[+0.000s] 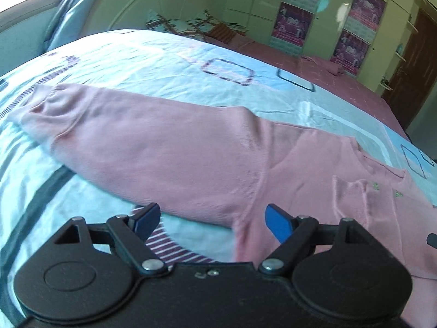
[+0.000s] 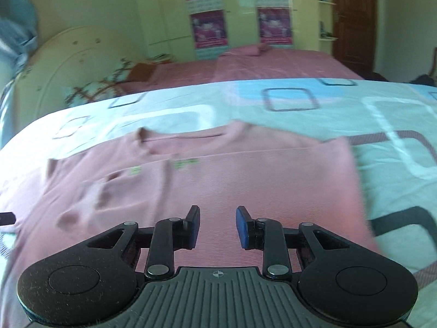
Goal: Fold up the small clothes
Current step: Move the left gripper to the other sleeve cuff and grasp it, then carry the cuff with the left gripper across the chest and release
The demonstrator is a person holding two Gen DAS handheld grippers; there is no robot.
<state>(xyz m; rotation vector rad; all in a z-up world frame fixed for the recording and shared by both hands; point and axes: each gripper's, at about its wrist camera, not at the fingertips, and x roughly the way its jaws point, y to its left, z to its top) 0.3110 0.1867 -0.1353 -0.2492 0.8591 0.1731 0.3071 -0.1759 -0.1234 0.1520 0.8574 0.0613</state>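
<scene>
A pink long-sleeved top [image 1: 191,147] lies spread on the light blue patterned bedspread [image 1: 153,54]. In the left wrist view one sleeve stretches to the left, its cuff near the picture's left side. My left gripper [image 1: 211,220] hovers above the underarm area, open wide, with nothing between its blue pads. In the right wrist view the pink top [image 2: 245,175] shows its neckline and a small green print, with its right side folded to a straight edge. My right gripper [image 2: 217,225] hangs over the body of the top, jaws narrowly apart and empty.
Pillows [image 1: 191,24] and a cream headboard [image 1: 153,5] stand at the far end of the bed. A pink sheet [image 2: 273,65] covers the far half of the bed. Green wardrobes with posters [image 2: 210,27] and a brown door [image 2: 352,19] line the wall behind.
</scene>
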